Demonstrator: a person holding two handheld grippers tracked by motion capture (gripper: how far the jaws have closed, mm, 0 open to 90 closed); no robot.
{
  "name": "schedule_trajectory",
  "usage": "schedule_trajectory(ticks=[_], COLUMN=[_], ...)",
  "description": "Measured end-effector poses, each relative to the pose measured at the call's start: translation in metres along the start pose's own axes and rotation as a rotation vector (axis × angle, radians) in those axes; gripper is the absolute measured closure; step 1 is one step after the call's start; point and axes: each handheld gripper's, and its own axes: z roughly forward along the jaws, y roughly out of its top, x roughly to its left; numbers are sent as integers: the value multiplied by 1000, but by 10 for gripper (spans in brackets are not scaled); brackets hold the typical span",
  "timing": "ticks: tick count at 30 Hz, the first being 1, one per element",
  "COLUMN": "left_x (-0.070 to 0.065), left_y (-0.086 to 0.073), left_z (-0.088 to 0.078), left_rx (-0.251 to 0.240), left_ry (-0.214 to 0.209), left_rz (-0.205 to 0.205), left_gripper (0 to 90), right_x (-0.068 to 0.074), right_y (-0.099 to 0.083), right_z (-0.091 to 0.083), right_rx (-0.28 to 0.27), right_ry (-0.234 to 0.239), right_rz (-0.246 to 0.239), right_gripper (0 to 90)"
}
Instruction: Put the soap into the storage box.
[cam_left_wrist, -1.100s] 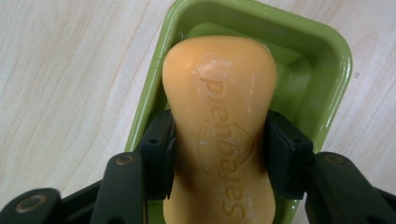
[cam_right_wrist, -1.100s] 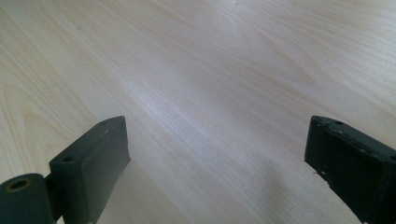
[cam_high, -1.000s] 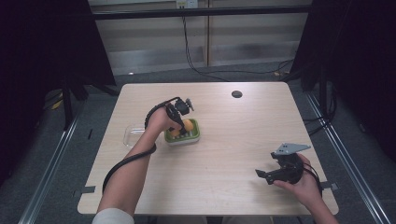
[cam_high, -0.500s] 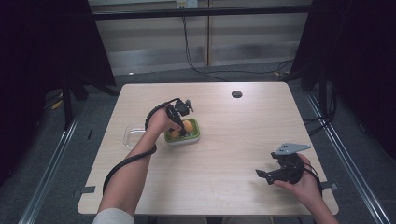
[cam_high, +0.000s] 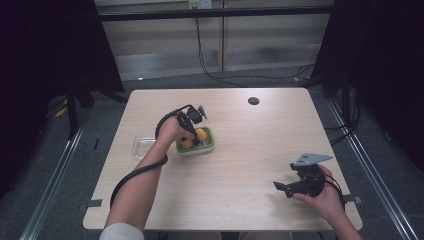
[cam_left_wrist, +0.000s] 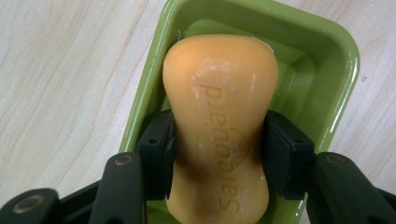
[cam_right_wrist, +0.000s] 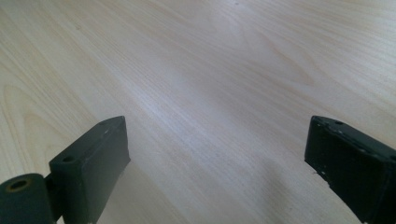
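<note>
The left gripper (cam_left_wrist: 217, 154) was closed on the orange waisted bar of soap (cam_left_wrist: 219, 126), its two black pads pressing the narrow middle from both sides. The soap sat inside the green rectangular plastic soap dish (cam_left_wrist: 343, 60), which stood on the pale wooden table (cam_high: 240, 150), left of its centre. Just beside the dish, on its left in the high view, lay a clear plastic lid or tray (cam_high: 141, 145). I judged the bar to be light and hard, but smooth and perhaps slippery; the narrow waist seemed the best place to hold, because the wider ends would stop it from sliding out. Too much force could mark the surface. Well apart, near the front right corner, the right gripper (cam_right_wrist: 217, 154) hung wide and empty over bare wood.
</note>
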Motion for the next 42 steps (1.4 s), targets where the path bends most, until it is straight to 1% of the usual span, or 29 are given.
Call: schedule_trajectory(ticks=[3, 5, 6, 7, 9, 10, 12, 16, 17, 18, 21, 22, 23, 25, 26, 27, 28, 29, 30, 31, 32, 34, 35, 36, 37, 38, 39, 40, 42], left_x=[1, 2, 1, 0, 0, 1, -1, -2, -3, -4, -6, -8, -8, -9, -9, -11, -11, -11, -13, -13, -14, -16, -16, -18, -19, -21, -21, -22, -25], left_y=[1, 1, 1, 1, 2, 2, 1, 0, 0, 0, 0, 0, 0, 0, 0, 0, 0, -1, -1, -1, -2, -2, -3, -4, -4, -5, -5, -5, -6], left_z=[-4, -7, -7, -8, -11, -13, -16, -21, -22, -23, -26, -28, -30, -31, -32, -32, -34, -35, -36, -36, -37, -36, -36, -35, -36, -36, -36, -37, -36], left_rx=[2, -9, -29, -37, -39, -26, -48, -36, -53, -60, -80, -74, -81, -78, -89, -106, -97, -95, -106, -111, -101, -122, -113, -126, -118, -128, -120, -123, -131], left_ry=[-3, -2, -8, -5, -4, -2, -13, -8, -16, 0, 3, -3, -2, -8, -15, -4, -7, -22, -21, -11, -26, -28, -31, -22, -24, -27, -25, -37, -29], left_rz=[5, 7, -17, -23, -23, -6, -41, -27, -40, -32, -33, -47, -37, -44, -39, -37, -28, -27, -37, -26, -34, -46, -32, -44, -31, -50, -22, -22, -31], left_gripper=[475, 477, 477, 474, 463, 462, 458, 439, 431, 426, 402, 394, 386, 364, 358, 342, 316, 316, 312, 300, 288, 233, 233, 233, 221, 216, 214, 208, 191], right_x=[0, 0, 1, 1, 1, 1, 0, 0, 1, 1, 1, 1, 1, 1, 1, 2, 2, 2, 2, 2, 2, 2, 2, 2, 2, 3, 3, 3, 3], right_y=[0, 0, 0, 0, 0, 0, 0, 0, 1, 1, 0, 0, 0, 0, 0, 1, 1, 1, 1, 1, 1, 1, 1, 1, 1, 1, 1, 1, 1], right_z=[0, 0, 0, 0, -1, -1, -1, -1, -1, 0, 0, 0, 0, 0, 0, -1, -1, -1, -1, 0, 0, -1, -1, -1, -1, -1, -1, -1, 0], right_rx=[1, -1, -1, 1, -2, -1, -1, -3, -3, -3, 2, 1, -1, 0, -2, -1, -1, -1, 0, 0, 0, 1, 1, 1, 2, 2, 3, 3, 0], right_ry=[1, 3, 2, 1, 3, 3, -1, 0, 3, 2, 3, 4, 8, 4, 3, 2, 2, 2, 3, 4, 3, 0, 0, 0, -1, -1, -2, -2, 0], right_rz=[0, -1, -1, 2, 2, 2, 2, 3, 2, 1, -1, -2, 1, 5, 3, 3, 5, 5, 5, 1, 3, 4, 4, 4, 4, 2, 0, 1, -3], right_gripper=[60, 60, 60, 60, 60, 60, 60, 60, 60, 60, 60, 60, 60, 60, 60, 60, 60, 60, 60, 60, 60, 60, 60, 60, 60, 60, 60, 60, 60])
